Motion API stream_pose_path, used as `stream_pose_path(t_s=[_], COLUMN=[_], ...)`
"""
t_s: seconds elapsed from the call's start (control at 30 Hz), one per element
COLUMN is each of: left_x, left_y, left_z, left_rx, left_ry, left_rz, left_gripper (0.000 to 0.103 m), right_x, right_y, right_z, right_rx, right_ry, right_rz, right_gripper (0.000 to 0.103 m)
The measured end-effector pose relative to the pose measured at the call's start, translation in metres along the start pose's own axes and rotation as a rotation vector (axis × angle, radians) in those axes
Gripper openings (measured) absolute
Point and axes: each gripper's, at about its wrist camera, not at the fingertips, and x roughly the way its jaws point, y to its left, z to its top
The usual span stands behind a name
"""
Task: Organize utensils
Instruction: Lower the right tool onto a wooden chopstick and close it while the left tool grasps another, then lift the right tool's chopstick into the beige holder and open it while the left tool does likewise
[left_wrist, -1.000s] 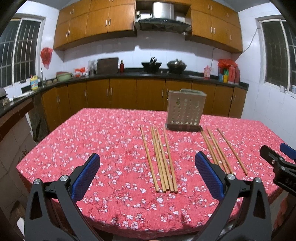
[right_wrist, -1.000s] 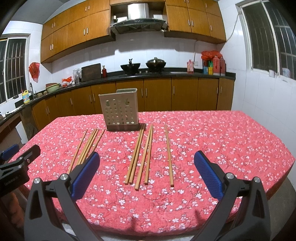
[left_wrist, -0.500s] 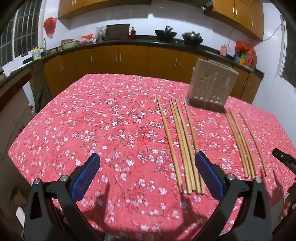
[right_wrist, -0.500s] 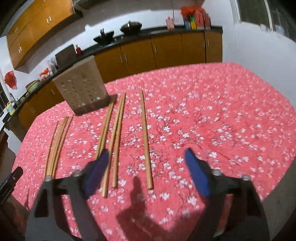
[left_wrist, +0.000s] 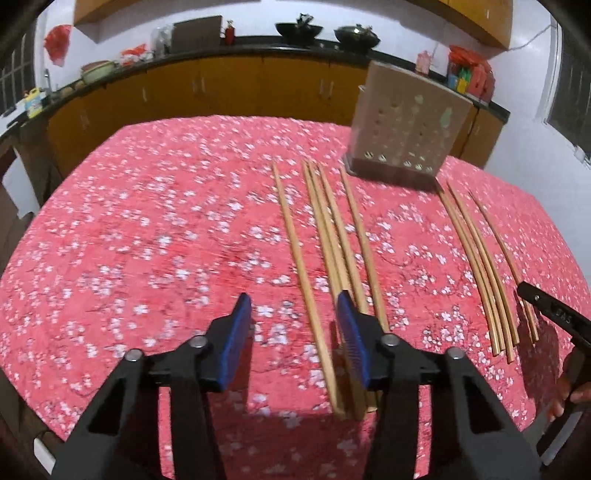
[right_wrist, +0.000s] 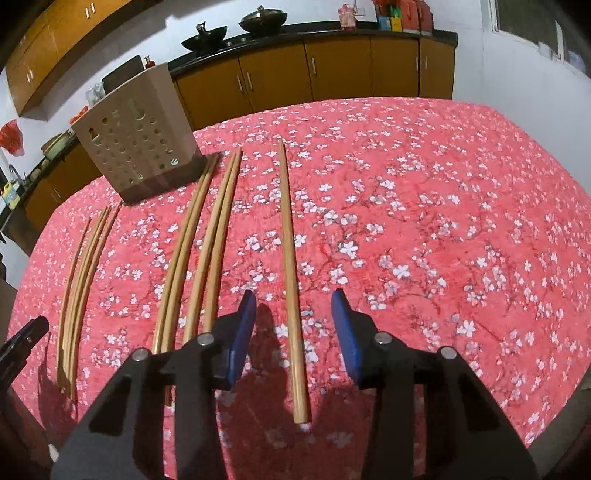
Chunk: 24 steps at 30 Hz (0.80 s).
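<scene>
Chopsticks: thin, round, pale wooden sticks lying flat on the table (right_wrist: 461, 184), which wears a crinkled red cloth printed with small white blossoms. The holder (right_wrist: 138, 142) is a boxy beige container with rows of round holes, on a darker base, standing upright at the far side of the table.

Right view: the right gripper (right_wrist: 293, 325) has black arms with blue ribbed pads (right_wrist: 243, 332). Jaws part-way open, straddling the near end of a single chopstick (right_wrist: 290, 266) without touching it. Left of it lie a group of four chopsticks (right_wrist: 199, 251), then a far-left bundle (right_wrist: 83, 280) near the table edge. Wide bare cloth to the right of the single stick.

Left view: the left gripper (left_wrist: 293, 332), same build, jaws part-way open, holding nothing. The leftmost chopstick (left_wrist: 301, 273) runs between the pads; the right pad (left_wrist: 351, 336) covers part of the cluster of four sticks (left_wrist: 343, 240) beside it, so contact there cannot be judged. A further set (left_wrist: 476, 266) lies to the right, its near ends close to the table edge. Broad open cloth on the left.

The stick ends nearest the left gripper are blurred. The other tool is cut off at the frame edge in both views. The holder's top opening is not visible.
</scene>
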Motion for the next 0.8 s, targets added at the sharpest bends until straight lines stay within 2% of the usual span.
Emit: stream_pose_path(t_s=[0.1, 0.3, 0.4, 0.6, 0.8], left_x=[0.011, 0.023, 0.033, 0.057, 0.064], left_y=[-0.002, 0.002, 0.008, 0.015, 0.024], left_z=[0.0, 0.004, 0.014, 0.042, 0.049], left_rx=[0.008, 0.022, 0.038, 0.063, 0.043], left_ry=[0.041, 0.063, 0.06, 0.059, 0.044], left_rz=[0.002, 0.033, 0.04, 0.073, 0.031], left_gripper=[0.029, 0.013, 0.009, 0.007, 0.008], right_x=[0.004, 0.008, 0.011, 0.027, 0.038], right_y=[0.003, 0.003, 0.0, 0.0, 0.001], right_z=[0.001, 0.004, 0.011, 0.03, 0.04], right_rx=[-0.012, -0.024, -0.011, -0.004, -0.011], right_ry=[-0.007, -0.017, -0.005, -0.004, -0.025], right_rz=[-0.014, -0.044, -0.031, -0.022, -0.019], right_gripper=[0.031, 0.01, 0.008, 0.008, 0.008])
